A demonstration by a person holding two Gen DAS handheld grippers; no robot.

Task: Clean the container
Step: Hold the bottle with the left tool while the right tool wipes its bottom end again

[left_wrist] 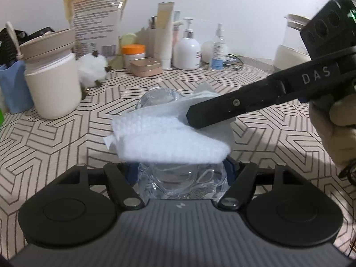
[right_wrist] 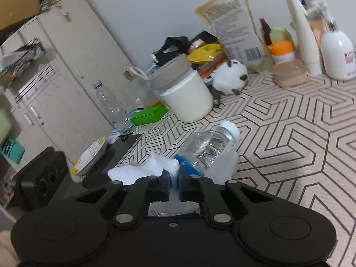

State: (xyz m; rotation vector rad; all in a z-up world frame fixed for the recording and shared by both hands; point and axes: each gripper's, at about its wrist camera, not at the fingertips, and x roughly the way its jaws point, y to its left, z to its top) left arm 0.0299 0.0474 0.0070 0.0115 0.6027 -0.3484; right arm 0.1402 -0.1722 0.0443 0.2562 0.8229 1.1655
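A clear plastic bottle [left_wrist: 181,181] lies on its side, its white cap [right_wrist: 231,128] pointing away from me. My left gripper [left_wrist: 181,171] is shut on the bottle's base end, with a blue pad pressed on each side. A white folded cloth [left_wrist: 169,138] is draped over the bottle's middle and hides the left fingertips. My right gripper [right_wrist: 174,182] is shut on that cloth [right_wrist: 142,171]. In the left wrist view its black fingers [left_wrist: 222,111] reach in from the right and press the cloth onto the bottle [right_wrist: 207,146].
On the patterned tablecloth [left_wrist: 44,144], a white jar with a beige lid [left_wrist: 53,84] stands at the left by a blue cup [left_wrist: 13,86]. Lotion bottles [left_wrist: 187,51], a gold case [left_wrist: 145,66] and a jug [left_wrist: 289,51] line the back. A green box [right_wrist: 149,114] lies near the table's edge.
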